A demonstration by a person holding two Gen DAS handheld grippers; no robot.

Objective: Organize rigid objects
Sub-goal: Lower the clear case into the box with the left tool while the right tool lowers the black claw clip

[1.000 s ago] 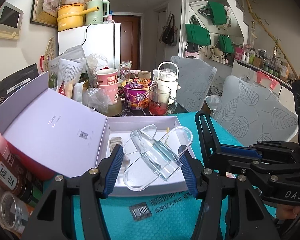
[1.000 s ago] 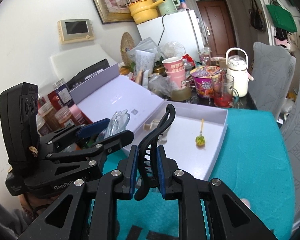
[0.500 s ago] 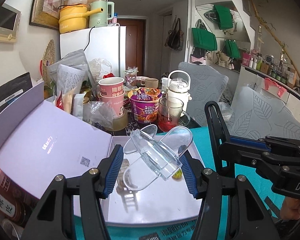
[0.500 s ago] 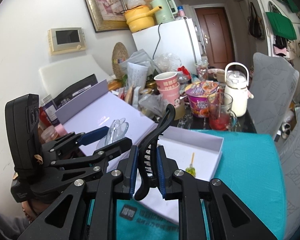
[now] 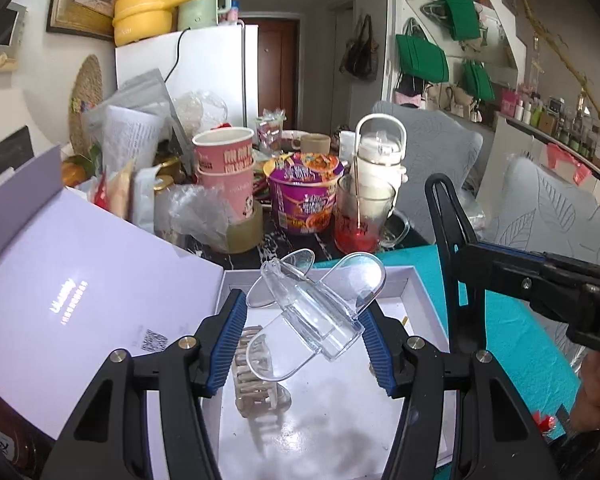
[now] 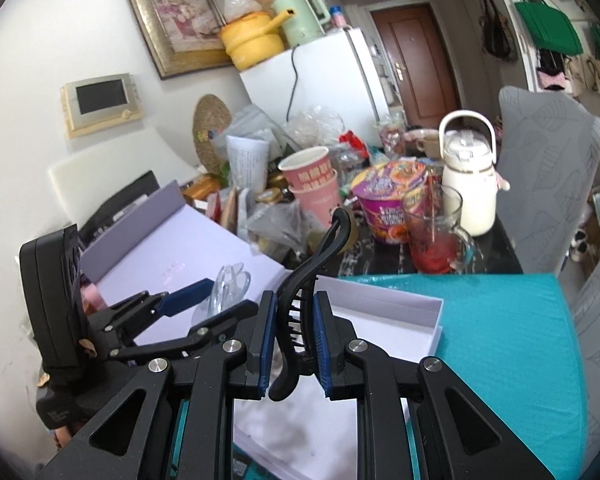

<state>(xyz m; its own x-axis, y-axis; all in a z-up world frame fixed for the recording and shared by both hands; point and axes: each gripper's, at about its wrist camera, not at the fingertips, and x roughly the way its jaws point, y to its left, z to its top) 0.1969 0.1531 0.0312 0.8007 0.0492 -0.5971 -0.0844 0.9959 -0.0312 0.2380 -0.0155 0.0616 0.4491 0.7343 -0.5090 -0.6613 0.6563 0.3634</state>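
Clear plastic is what I have in my left gripper [image 5: 304,332]: a transparent hair claw clip [image 5: 312,312], pinched between the blue pads and held tilted above the open white box [image 5: 424,296]. My right gripper [image 6: 292,344] is clamped tight on a black hair claw clip [image 6: 312,280], which stands up between the jaws over the box's near side. Inside the box I can see a beige claw clip [image 5: 256,376] lying on the floor of the tray, directly below the clear one; a small item shows at the right wall, too hidden to name. The box's lavender lid [image 5: 72,292] stands open to the left. The box sits on a teal mat [image 6: 500,340]. Beyond it are stacked pink paper cups [image 5: 226,172], a purple noodle bowl [image 5: 306,196] and a glass mug [image 5: 360,216] with red liquid.
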